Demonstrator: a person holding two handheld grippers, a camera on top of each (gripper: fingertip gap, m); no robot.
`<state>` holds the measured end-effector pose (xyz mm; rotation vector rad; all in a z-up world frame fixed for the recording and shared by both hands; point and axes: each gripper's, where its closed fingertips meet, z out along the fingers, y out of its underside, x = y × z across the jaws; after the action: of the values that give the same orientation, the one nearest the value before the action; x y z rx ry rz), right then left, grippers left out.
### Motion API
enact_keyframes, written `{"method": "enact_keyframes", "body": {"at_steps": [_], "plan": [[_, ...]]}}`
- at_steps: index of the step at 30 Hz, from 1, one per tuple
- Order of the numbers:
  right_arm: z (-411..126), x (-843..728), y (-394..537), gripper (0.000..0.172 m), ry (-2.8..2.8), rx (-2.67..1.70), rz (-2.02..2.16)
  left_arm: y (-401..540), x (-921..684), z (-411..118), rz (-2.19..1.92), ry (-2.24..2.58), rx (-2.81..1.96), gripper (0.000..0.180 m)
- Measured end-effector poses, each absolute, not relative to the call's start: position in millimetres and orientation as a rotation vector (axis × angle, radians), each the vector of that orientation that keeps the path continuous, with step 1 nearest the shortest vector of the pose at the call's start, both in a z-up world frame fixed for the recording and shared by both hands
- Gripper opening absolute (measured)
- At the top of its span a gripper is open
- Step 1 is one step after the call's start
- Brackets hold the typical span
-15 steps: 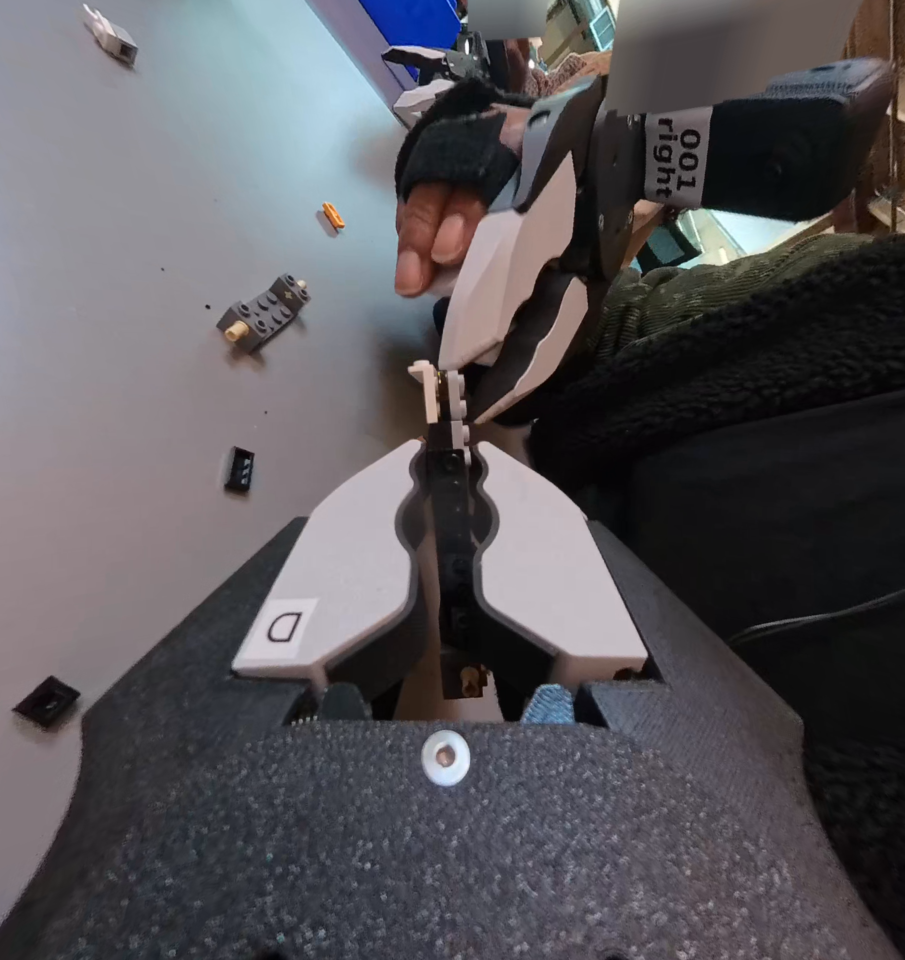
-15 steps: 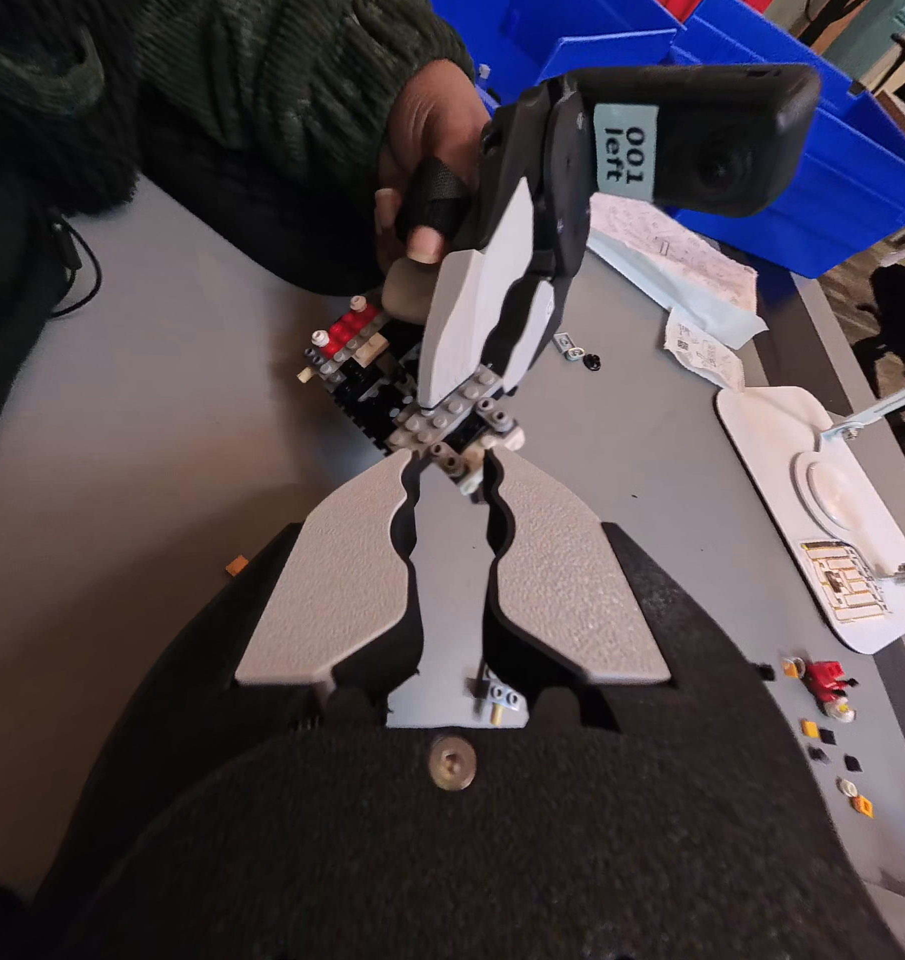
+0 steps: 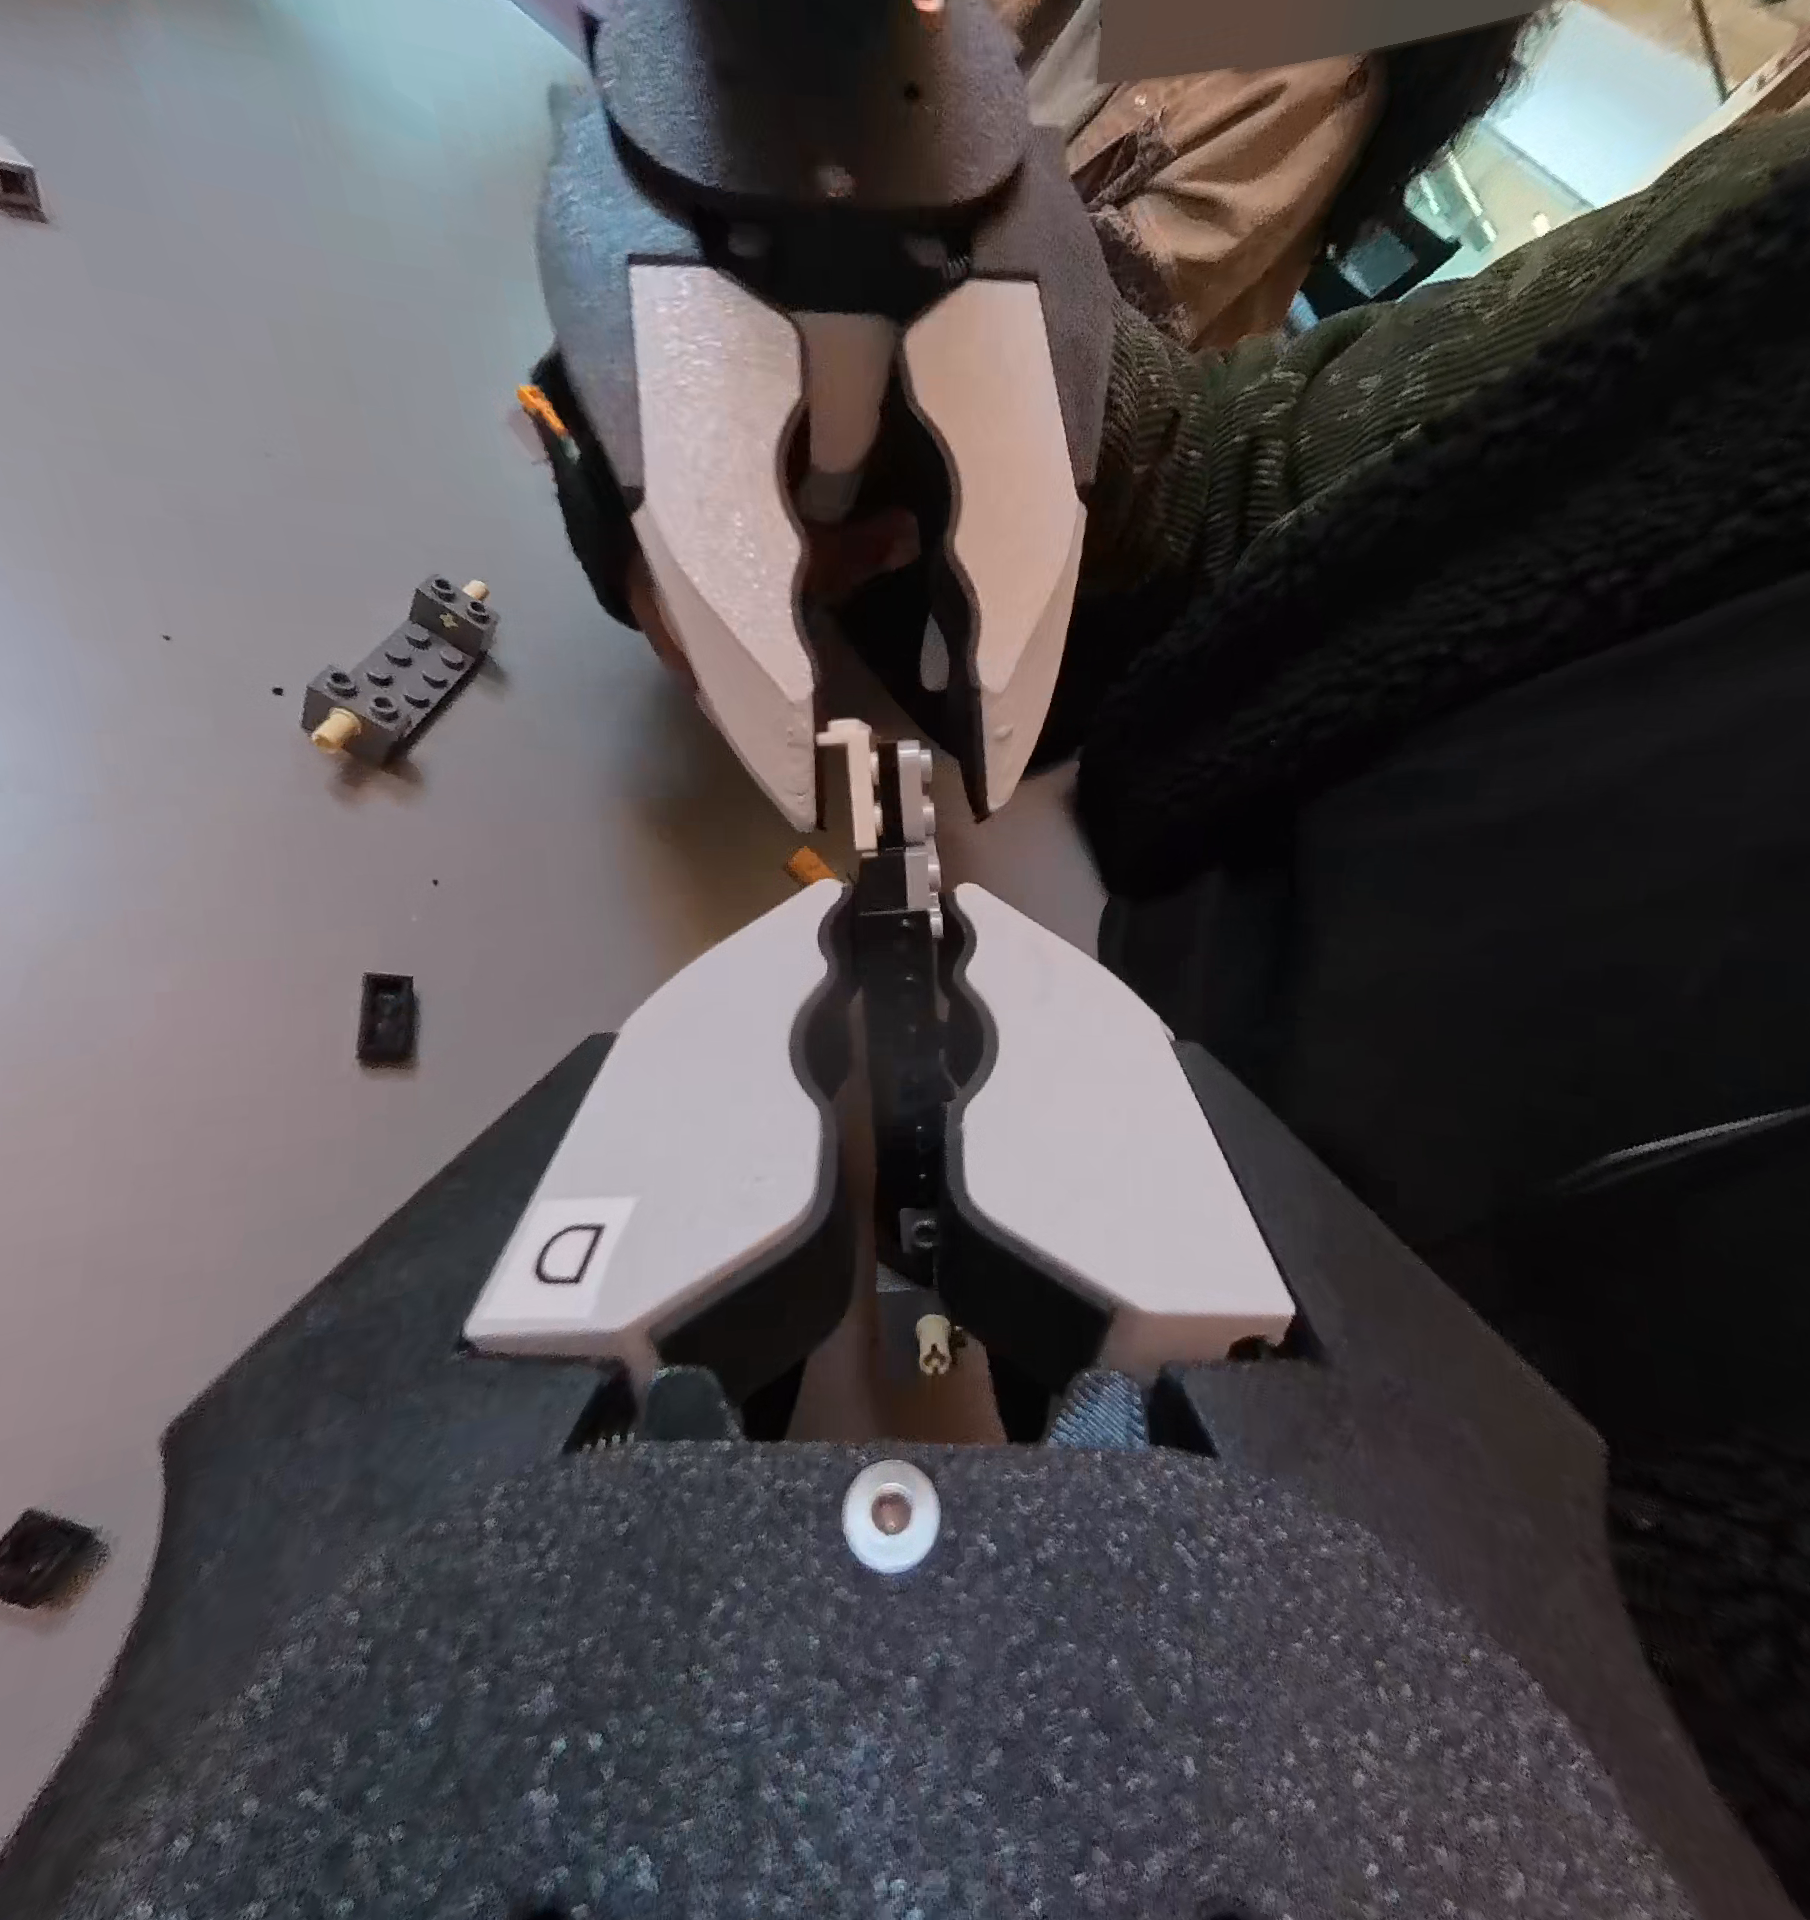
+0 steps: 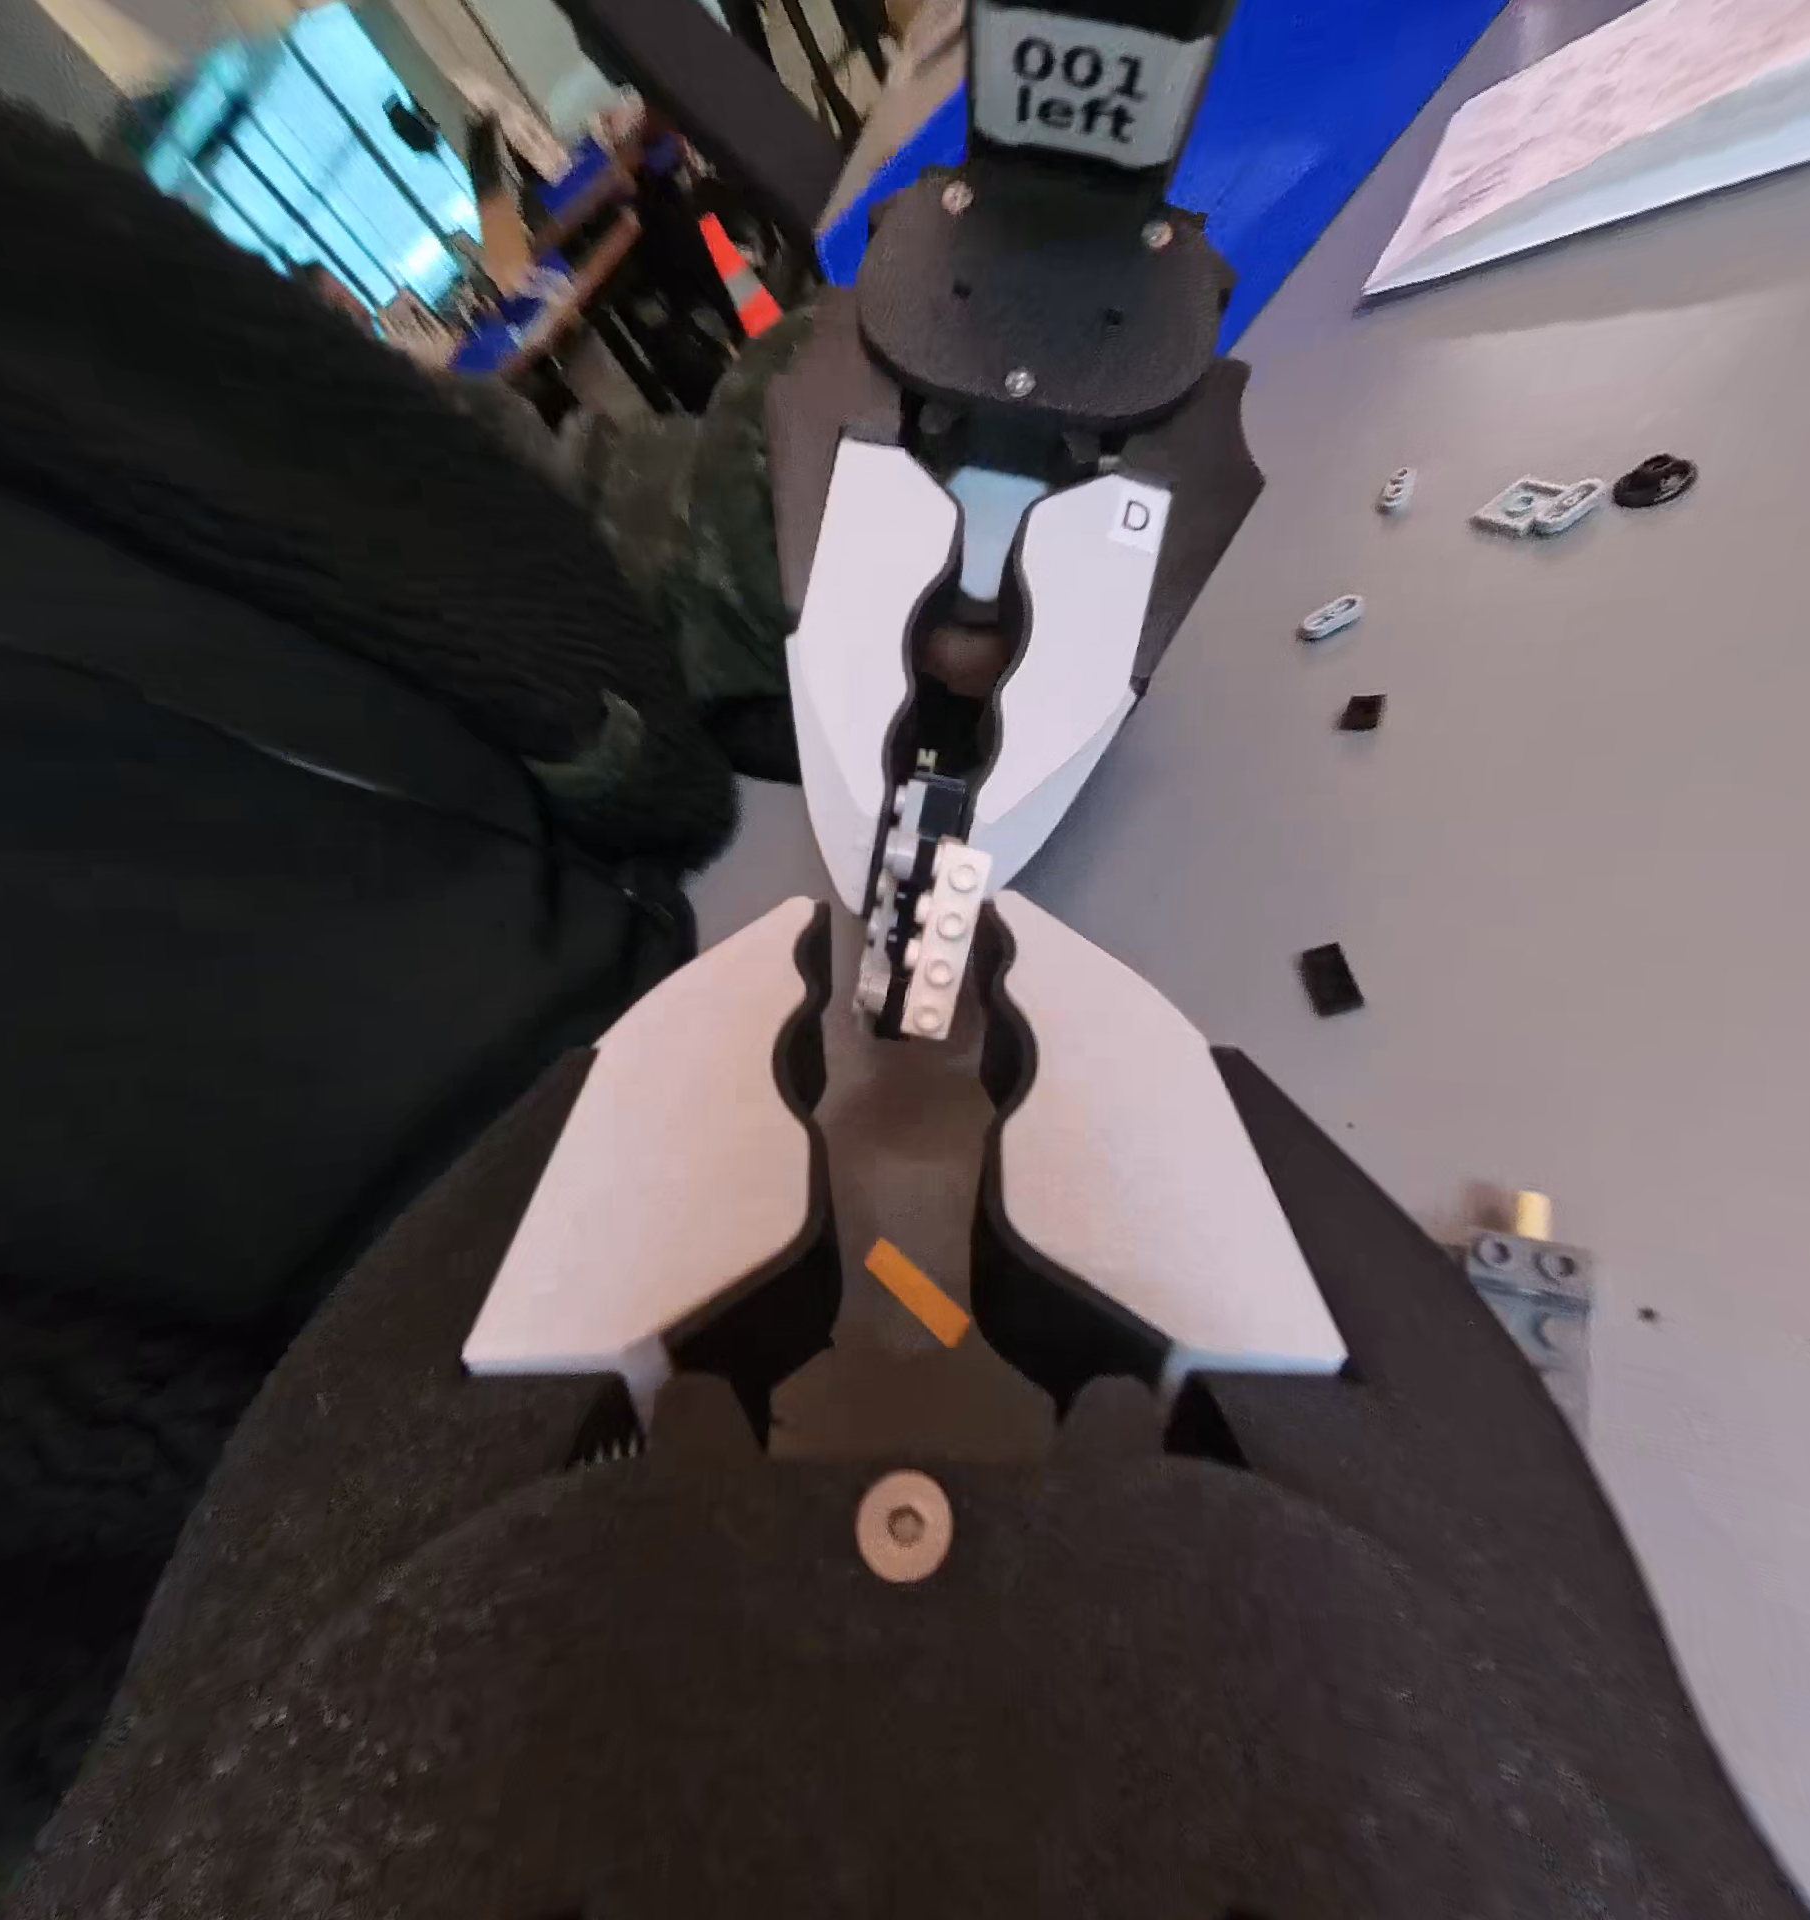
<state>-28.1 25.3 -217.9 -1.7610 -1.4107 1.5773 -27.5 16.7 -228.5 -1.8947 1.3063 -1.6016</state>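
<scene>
My left gripper is shut on a long black and grey brick assembly, held edge-on between both pads above the grey table. The assembly's far end carries a white plate and a light grey plate. My right gripper faces the left one head-on and is open around that end. One of its fingers lies against the white plate, and the other stands clear of the grey plate. In the right wrist view the white studded plate sits between my right gripper's pads, with a gap on the left side.
A dark grey axle brick with tan pins, two black tiles and an orange piece lie on the table. Small grey and black parts, a paper sheet and blue bins are farther off. A person's dark sleeve is close by.
Both grippers have swung round to face each other straight on. The assembly has turned edge-on, and its end now lies deeper between the right jaws, which stand slightly wider.
</scene>
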Motion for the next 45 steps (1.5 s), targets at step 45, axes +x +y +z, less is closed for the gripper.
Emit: {"method": "enact_keyframes", "body": {"at_steps": [45], "plan": [[-295.9, 49.7, 103.2, 0.023, -1.571, -2.113, 0.521, 137.3, -36.9, -279.7, -0.591, 1.803, -2.044, 0.062]]}}
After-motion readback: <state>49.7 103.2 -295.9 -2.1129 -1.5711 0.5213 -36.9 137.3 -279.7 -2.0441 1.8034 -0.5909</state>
